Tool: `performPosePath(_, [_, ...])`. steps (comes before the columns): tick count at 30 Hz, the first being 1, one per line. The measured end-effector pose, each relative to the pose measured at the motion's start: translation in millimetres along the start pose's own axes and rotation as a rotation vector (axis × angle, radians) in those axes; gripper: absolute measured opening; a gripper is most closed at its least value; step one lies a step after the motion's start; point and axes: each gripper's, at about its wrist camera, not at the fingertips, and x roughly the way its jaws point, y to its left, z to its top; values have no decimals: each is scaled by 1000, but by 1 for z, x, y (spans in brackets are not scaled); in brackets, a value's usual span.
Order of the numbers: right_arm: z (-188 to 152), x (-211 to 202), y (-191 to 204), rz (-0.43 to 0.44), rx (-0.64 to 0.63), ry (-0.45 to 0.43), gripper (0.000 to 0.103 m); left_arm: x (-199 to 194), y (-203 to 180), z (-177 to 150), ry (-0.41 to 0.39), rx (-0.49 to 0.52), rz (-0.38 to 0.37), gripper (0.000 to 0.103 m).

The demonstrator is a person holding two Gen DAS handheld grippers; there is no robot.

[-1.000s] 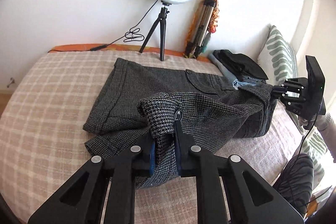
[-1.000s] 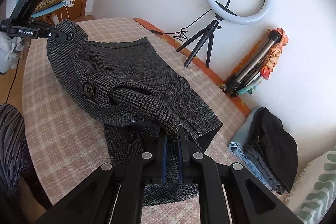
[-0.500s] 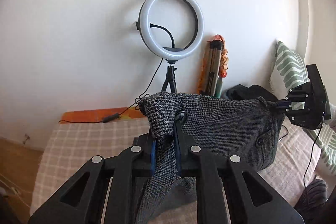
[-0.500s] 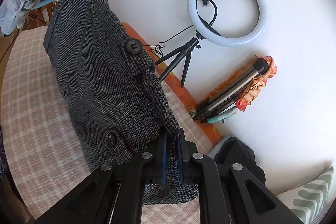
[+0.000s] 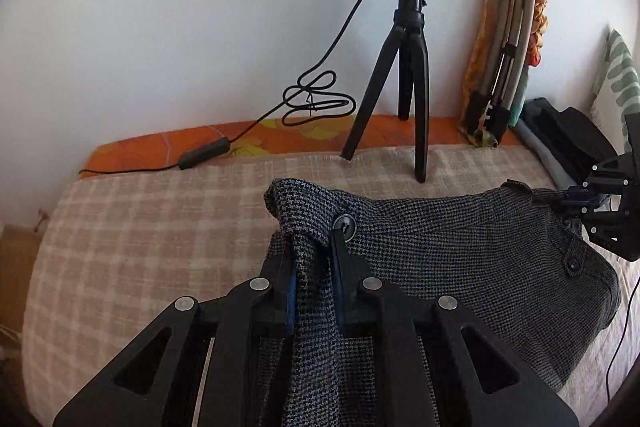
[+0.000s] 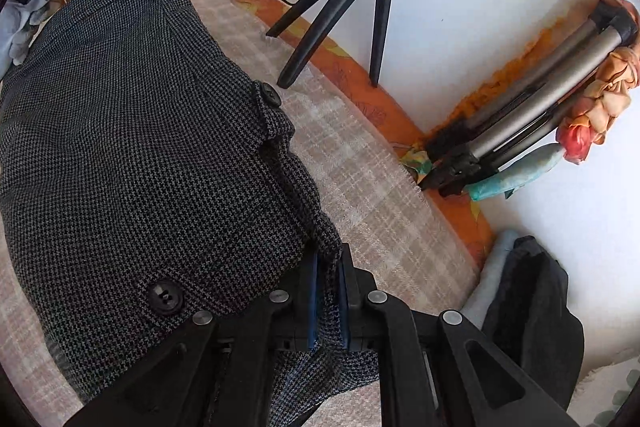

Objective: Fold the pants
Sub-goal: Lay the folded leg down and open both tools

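Both grippers are clenched on the waistband of the grey houndstooth pants (image 5: 460, 251): the left gripper (image 5: 312, 267) pinches one corner just beside a button, and the right gripper (image 6: 328, 279) pinches the opposite corner. The waistband stretches between them above the checked bed (image 5: 140, 227), with the rest of the cloth draping down onto the cover. Far off by the wall stand the ring light tripod (image 5: 404, 75) and a pile of dark clothes (image 6: 532, 311). I'd judge the fold under way but unfinished: the held edge has yet to be laid down, released and smoothed.
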Motion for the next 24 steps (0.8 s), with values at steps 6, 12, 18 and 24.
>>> performPosePath(6, [-9,11,-21,96,113,-29,23,29,-2,-8,56,9,26,12])
performPosePath(12, [-60,-25,-79,211,504,-136,38,26,1,-8,53,3,20,12])
performPosePath(18, [-79,-12,-78,147,580,-60,51,32,-4,-3,59,11,40,12])
performPosePath(24, [-74,-46,-55,108,518,-147,50,30,-1,9,67,15,79,31])
